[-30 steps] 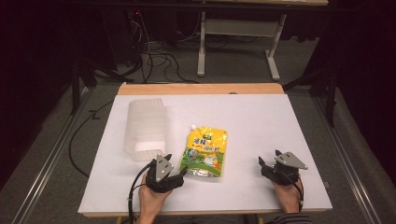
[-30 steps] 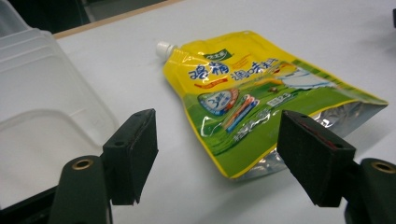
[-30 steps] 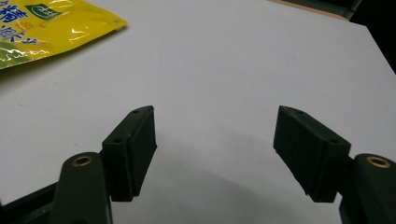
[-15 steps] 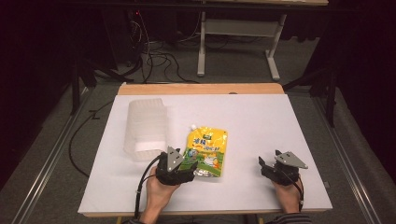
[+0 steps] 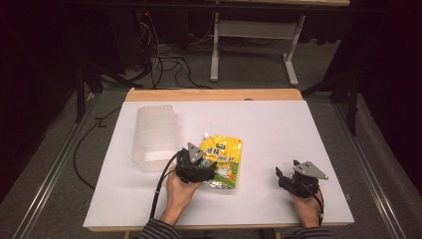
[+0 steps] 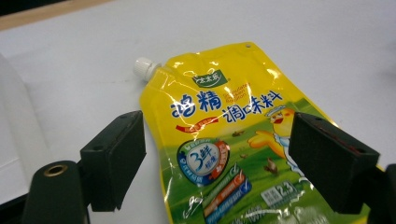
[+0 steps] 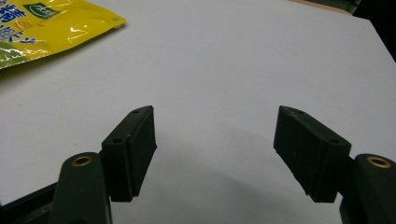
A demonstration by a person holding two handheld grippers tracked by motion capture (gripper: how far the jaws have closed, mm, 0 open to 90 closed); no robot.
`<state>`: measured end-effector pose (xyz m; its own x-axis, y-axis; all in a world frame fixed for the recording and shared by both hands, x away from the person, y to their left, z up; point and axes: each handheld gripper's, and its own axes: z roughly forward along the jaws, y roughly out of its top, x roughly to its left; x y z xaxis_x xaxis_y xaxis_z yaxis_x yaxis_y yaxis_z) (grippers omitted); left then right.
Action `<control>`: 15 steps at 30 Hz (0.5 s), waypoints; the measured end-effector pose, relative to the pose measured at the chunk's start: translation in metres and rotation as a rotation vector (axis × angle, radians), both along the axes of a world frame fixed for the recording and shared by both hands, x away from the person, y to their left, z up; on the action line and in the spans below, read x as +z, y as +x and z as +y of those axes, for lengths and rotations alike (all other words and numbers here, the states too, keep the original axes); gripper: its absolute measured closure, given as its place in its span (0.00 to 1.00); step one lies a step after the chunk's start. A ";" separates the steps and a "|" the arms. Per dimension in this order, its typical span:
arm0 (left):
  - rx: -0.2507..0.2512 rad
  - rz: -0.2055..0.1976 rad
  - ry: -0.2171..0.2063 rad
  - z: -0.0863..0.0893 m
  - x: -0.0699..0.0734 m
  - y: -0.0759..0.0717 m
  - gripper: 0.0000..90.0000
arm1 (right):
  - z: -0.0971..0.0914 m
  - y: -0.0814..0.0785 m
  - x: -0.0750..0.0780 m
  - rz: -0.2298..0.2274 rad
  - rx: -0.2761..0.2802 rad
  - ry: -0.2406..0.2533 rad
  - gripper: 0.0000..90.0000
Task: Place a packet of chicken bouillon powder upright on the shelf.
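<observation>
A yellow spouted pouch with a white cap lies flat on the white table, printed side up. My left gripper hovers over the pouch's near left corner. In the left gripper view the pouch lies below and between the jaws of this gripper. They have just been opening and stand wide, with no pad pressing on the pouch. My right gripper rests near the table's front right, open and with nothing between its jaws. A corner of the pouch lies far to its left.
A clear plastic container stands left of the pouch, close to the left gripper, and its edge shows in the left gripper view. Behind the table are a wooden strip, floor cables and a desk frame.
My left gripper has moved forward and to the right, from beside the pouch's near corner to over it. The right gripper has stayed where it was.
</observation>
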<state>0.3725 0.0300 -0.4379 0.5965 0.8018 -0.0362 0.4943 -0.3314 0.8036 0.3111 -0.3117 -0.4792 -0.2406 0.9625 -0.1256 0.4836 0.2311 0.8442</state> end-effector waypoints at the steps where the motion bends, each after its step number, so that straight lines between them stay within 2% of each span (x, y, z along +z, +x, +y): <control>1: 0.001 0.007 -0.005 -0.002 0.000 0.003 0.20 | 0.000 0.000 0.000 -0.001 0.001 0.000 0.33; 3: -0.002 0.014 -0.010 -0.003 0.000 0.006 0.21 | 0.000 0.000 0.000 -0.005 0.001 -0.003 0.34; 4: -0.003 0.030 -0.035 -0.004 0.001 0.011 0.21 | -0.001 -0.001 0.000 -0.007 0.001 -0.002 0.34; 5: -0.003 0.030 -0.035 -0.004 0.001 0.011 0.21 | -0.001 -0.001 0.000 -0.016 0.001 0.004 0.34; 7: 0.014 0.059 -0.042 -0.007 0.002 0.020 0.20 | -0.001 -0.001 0.000 -0.014 -0.003 0.007 0.34; 10: 0.034 0.072 -0.050 -0.011 0.000 0.029 0.19 | 0.000 0.000 0.000 -0.004 -0.002 -0.001 0.34; 13: 0.058 0.110 -0.025 -0.016 -0.006 0.038 0.18 | 0.000 0.000 0.000 -0.006 -0.001 -0.003 0.34; 15: 0.058 0.119 -0.019 -0.018 -0.007 0.041 0.17 | 0.000 0.000 0.000 -0.005 -0.003 -0.002 0.34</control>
